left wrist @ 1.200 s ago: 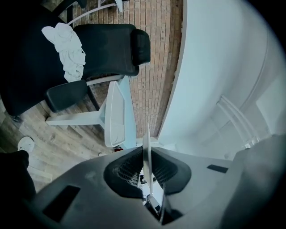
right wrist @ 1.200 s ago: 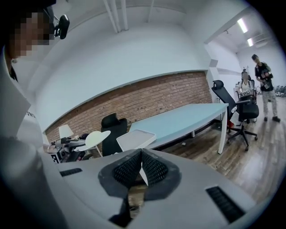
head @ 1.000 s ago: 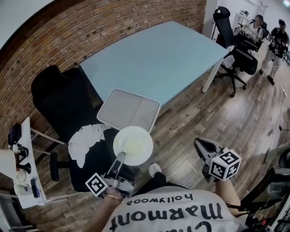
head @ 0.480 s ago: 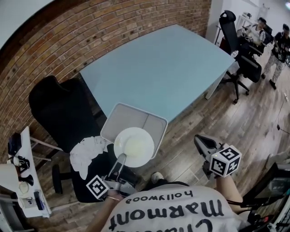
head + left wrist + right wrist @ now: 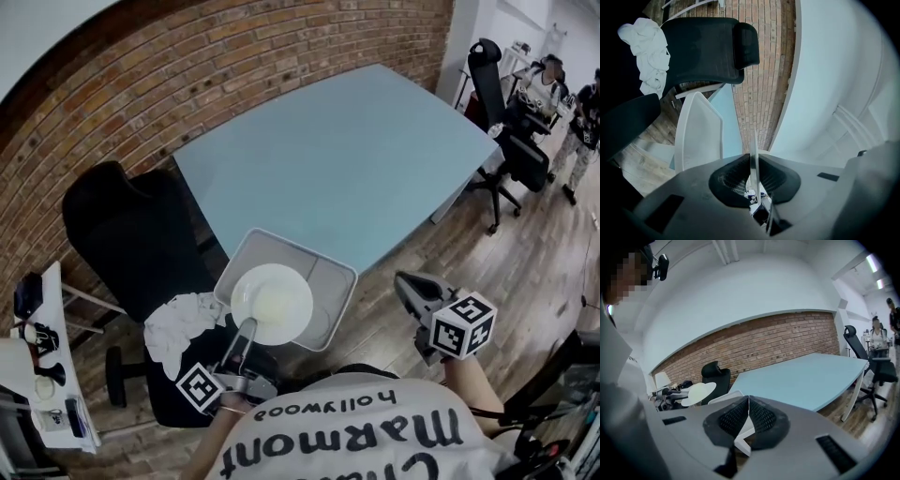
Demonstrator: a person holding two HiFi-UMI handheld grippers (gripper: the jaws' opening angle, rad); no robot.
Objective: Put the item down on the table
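Blue table ahead; white plate pinched by rim in left gripper, above grey tray at near edge; right gripper closed, empty.

Looking down, the left gripper pinches the near rim of a white plate, held level over a pale rectangular tray at the near edge of the light blue table. The right gripper is out over the wood floor, with nothing visible in it. On the left, a black office chair has a white cloth on its seat. The brick wall is behind, and two people are far off top right.
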